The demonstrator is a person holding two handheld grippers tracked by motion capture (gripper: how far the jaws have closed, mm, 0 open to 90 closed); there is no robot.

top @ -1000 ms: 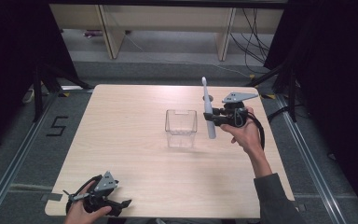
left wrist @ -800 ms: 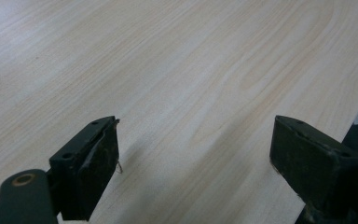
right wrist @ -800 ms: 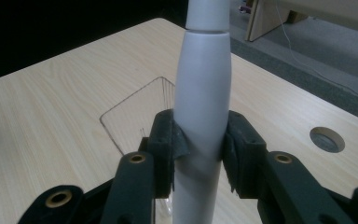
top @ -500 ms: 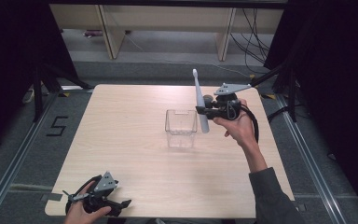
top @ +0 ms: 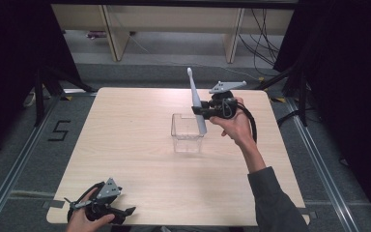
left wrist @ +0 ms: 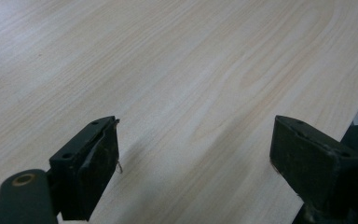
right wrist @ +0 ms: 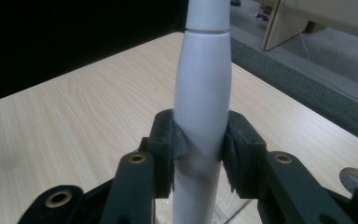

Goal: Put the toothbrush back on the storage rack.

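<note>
White electric toothbrush (top: 196, 107) clamped in right tongs (top: 204, 112), tilted above clear box's (top: 187, 137) 2 o'clock corner, head toward 11 o'clock, pale wooden counter (top: 140, 145) beneath, box near centre, left tongs (top: 125, 211) spread wide, nothing between, at 7 o'clock edge

My jaws hid the middle of the toothbrush (right wrist: 201, 93). Its head and lower end ran past the picture's edges.
</note>
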